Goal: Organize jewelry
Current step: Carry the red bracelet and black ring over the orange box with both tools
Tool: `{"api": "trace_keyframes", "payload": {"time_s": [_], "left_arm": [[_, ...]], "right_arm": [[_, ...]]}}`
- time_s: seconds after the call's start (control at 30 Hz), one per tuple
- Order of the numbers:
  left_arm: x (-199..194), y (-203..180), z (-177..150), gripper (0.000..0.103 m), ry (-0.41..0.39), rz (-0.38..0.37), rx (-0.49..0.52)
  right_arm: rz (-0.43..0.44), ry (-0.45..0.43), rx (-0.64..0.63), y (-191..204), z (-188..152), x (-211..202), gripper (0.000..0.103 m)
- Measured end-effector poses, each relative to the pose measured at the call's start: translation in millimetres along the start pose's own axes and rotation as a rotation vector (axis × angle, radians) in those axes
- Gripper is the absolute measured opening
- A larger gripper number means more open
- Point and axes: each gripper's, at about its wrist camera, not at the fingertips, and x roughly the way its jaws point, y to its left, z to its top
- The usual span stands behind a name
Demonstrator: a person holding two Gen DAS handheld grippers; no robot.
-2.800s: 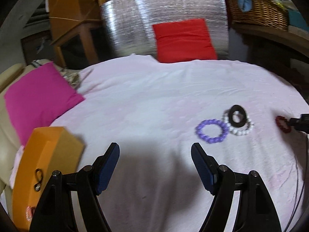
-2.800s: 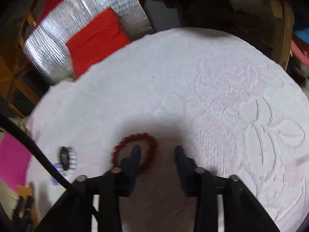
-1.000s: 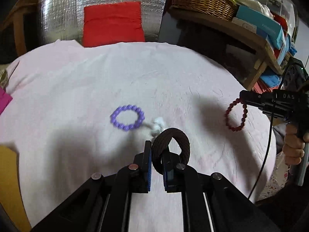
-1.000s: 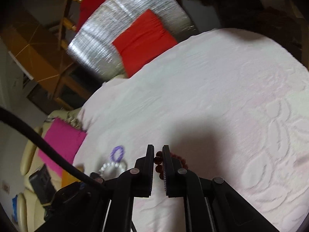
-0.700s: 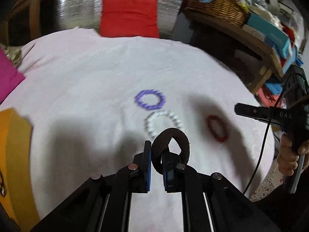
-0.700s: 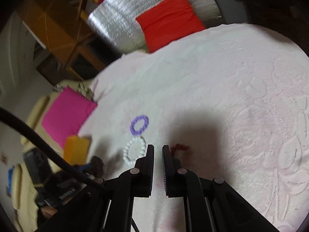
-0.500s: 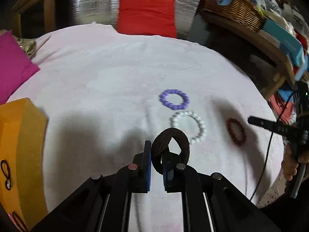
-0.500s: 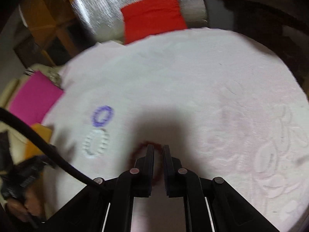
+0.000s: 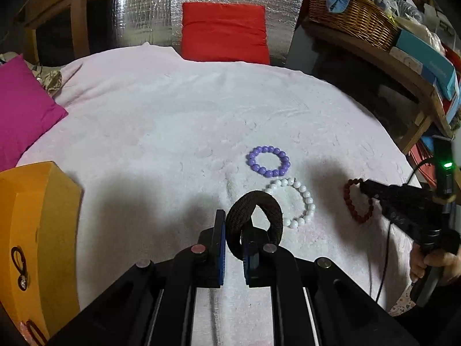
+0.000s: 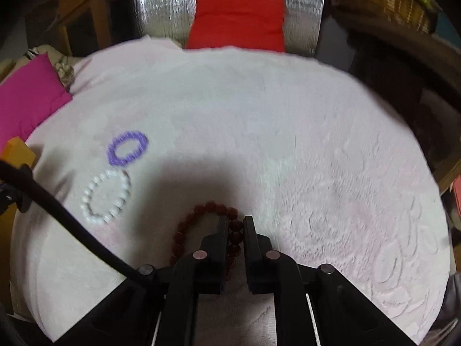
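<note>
The left tool [image 9: 234,239] is nearly closed, its two blue-padded fingers pinching the lower edge of a dark brown braided ring-shaped hair band [image 9: 253,225], which stands upright above the fingertips, lifted off the pale pink embossed cloth [image 9: 173,132] that covers the round worktop.

Just beyond the band a white pearl-bead bracelet [image 9: 299,201] lies flat on the cloth, and a purple bead bracelet [image 9: 268,161] lies just beside it on the far side, the two close to touching.

To the right, the right tool [image 10: 234,230] has its fingers drawn close around one side of a dark red bead bracelet [image 10: 201,227]; a few beads sit between the fingers while the rest of the loop curves out to the left. From the left wrist view the same bracelet [image 9: 357,201] hangs at the tip of the right tool [image 9: 366,187], near the worktop's right edge; whether it rests on the cloth or is raised cannot be told.

At the worktop's left edge stands an orange box [image 9: 37,230] with a small dark looped piece [image 9: 20,262] lying on it. A magenta cushion [image 9: 20,106] lies off to the left, and a red cushion [image 9: 224,31] leans against a silver quilted foil backing [image 9: 144,8] behind the worktop. A wicker basket [image 9: 351,17] sits on a wooden shelf at the upper right.
</note>
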Motion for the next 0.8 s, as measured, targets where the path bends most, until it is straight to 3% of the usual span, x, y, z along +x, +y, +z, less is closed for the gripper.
{"api": "trace_keyframes", "payload": {"time_s": [0.2, 0.43, 0.8], "left_arm": [[-12, 5, 3, 0.010, -0.044, 0.076, -0.002], [-33, 19, 4, 0.010, -0.101, 0.167, -0.018], [-67, 44, -5, 0.010, -0.171, 0.271, -0.059]], "right_arm": [[0.173, -0.143, 0.087, 2, 13, -39, 0.010], [0.339, -0.266, 0.058, 42, 20, -71, 0.010], [0.438, -0.313, -0.018, 101, 24, -87, 0.010]]}}
